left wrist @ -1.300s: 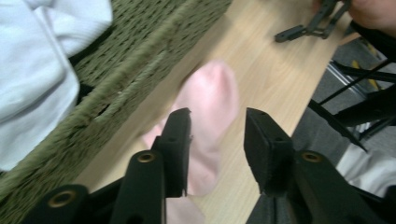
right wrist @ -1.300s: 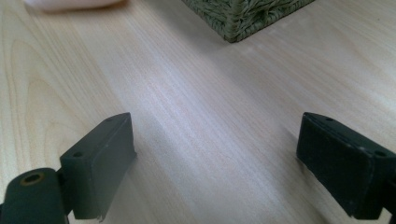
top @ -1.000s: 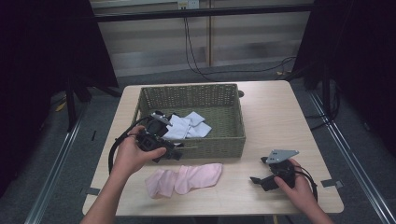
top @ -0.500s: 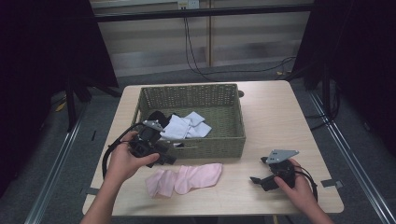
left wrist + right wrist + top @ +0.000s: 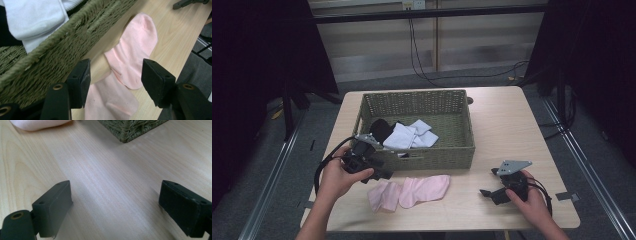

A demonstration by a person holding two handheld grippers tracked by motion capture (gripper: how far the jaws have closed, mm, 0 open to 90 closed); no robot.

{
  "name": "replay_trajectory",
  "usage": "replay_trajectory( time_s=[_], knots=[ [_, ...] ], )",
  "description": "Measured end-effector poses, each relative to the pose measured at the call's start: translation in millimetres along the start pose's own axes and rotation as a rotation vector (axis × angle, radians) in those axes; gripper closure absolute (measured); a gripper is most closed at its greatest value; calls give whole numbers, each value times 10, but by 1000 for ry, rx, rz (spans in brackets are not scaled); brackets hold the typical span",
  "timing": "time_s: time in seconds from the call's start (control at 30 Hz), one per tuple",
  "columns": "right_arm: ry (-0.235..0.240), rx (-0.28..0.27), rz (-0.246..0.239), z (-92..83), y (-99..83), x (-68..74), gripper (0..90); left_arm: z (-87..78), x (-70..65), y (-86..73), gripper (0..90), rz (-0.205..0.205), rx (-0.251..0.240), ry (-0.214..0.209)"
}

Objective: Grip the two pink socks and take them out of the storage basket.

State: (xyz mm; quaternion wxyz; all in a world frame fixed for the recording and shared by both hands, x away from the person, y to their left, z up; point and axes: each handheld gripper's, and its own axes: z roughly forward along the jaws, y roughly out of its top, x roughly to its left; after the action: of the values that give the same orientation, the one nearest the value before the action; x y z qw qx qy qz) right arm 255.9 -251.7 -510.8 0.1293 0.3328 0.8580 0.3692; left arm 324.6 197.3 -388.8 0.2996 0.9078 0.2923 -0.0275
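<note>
Left gripper (image 5: 379, 172) has been brought out of the basket (image 5: 462, 150) and down over the pink socks (image 5: 130, 62) on the table (image 5: 512, 115); jaws just widened, nothing pinched. Right gripper (image 5: 492, 192) is parked spread, empty. A sock pickup is judged next.

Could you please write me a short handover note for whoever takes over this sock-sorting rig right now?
Left gripper: jaws have just been opening, nothing between them, poised above the pink socks beside the basket's front wall.
Right gripper: open, empty, resting low over the table near its front right corner.
Things: two pink socks lie overlapping on the table in front of the wicker basket; white socks and a black one lie inside it.
Done: white and black socks are in the basket.
Left: probably grasp the pink socks and place them in the basket.
</note>
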Motion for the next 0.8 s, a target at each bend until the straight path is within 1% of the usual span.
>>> replay_trajectory(
  time_s=[0.1,0.13,0.2,0.27,0.33,0.4,0.53,0.8],
  knots=[
    [0,0,0,0,0,0,105,0,14,-37,409,-6,2,3],
    [0,0,0,0,0,0,105,5,31,-79,410,-7,0,7],
    [0,0,0,0,0,0,105,4,43,-99,410,-2,5,8],
    [0,0,0,0,0,0,105,4,62,-144,409,-11,10,13],
    [0,0,0,0,0,0,105,8,91,-213,409,-9,2,20],
    [0,0,1,0,0,0,105,15,98,-237,409,-15,0,16],
    [0,0,0,0,0,0,105,48,156,-345,408,-21,21,23],
    [0,0,0,0,0,0,105,73,213,-464,407,-35,35,37]
  ],
)
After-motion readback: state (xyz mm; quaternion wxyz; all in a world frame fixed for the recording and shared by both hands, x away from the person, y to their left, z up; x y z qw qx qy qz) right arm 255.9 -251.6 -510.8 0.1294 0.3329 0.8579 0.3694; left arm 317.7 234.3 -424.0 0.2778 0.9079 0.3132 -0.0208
